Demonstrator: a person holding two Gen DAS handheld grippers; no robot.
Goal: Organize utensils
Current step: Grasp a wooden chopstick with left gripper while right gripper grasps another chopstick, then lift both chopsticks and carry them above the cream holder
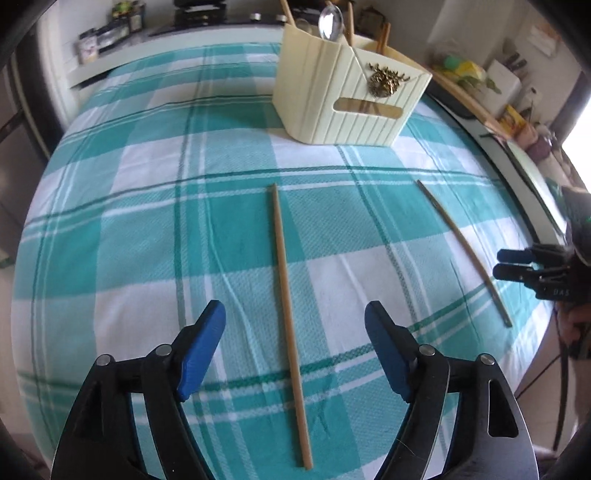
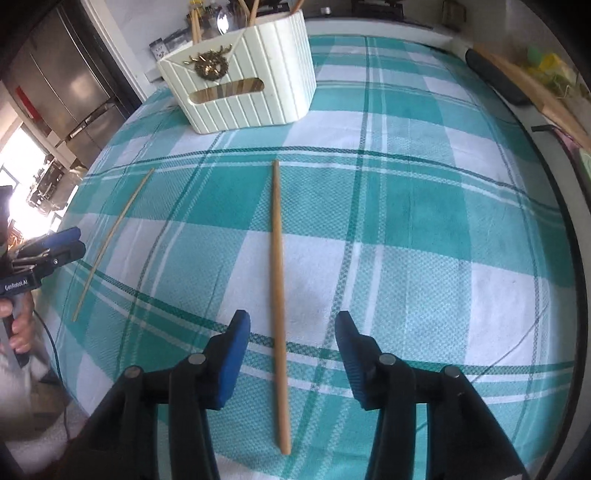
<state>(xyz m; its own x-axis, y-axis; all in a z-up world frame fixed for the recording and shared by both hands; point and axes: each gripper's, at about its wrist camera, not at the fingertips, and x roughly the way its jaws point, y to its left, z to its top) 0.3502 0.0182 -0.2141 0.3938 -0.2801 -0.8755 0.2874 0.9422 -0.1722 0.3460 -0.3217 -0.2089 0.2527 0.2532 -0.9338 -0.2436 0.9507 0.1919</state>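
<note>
On a worktop covered by a teal-and-white checked woven cloth [image 1: 147, 229] lie two long thin wooden chopsticks, well apart and both flat on the fabric. Seen from the left wrist, the left claw [image 1: 295, 321] hangs over the cloth with its blue-padded fingers [image 1: 201, 350] spread wide, released and grasping nothing; the pale left-hand wooden chopstick [image 1: 288, 325] runs lengthwise between the pads, its near end reaching down between the black arms of the tool. The darker right-hand wooden chopstick [image 1: 461, 247] lies further to the right, slightly bowed by the lens, and beside its near end the right claw [image 1: 498, 264] shows at the frame edge. From the right wrist, that claw [image 2: 291, 332] is likewise spread and holds nothing, and the right-hand chopstick [image 2: 277, 295] lies between its blue pads [image 2: 231, 362], not touched by either. There the left-hand chopstick [image 2: 110, 240] sits off to the left, near the left claw [image 2: 77, 242], which a bare hand [image 2: 20, 328] grips by the handle. At the far side of the cloth stands a cream ribbed plastic utensil caddy with a slot handle [image 1: 343, 99], bearing a brass ornamental emblem [image 1: 384, 79]; a metal spoon [image 1: 330, 22] and several wooden sticks stand upright inside it. The caddy [image 2: 240, 85] is well apart from both chopsticks.
</note>
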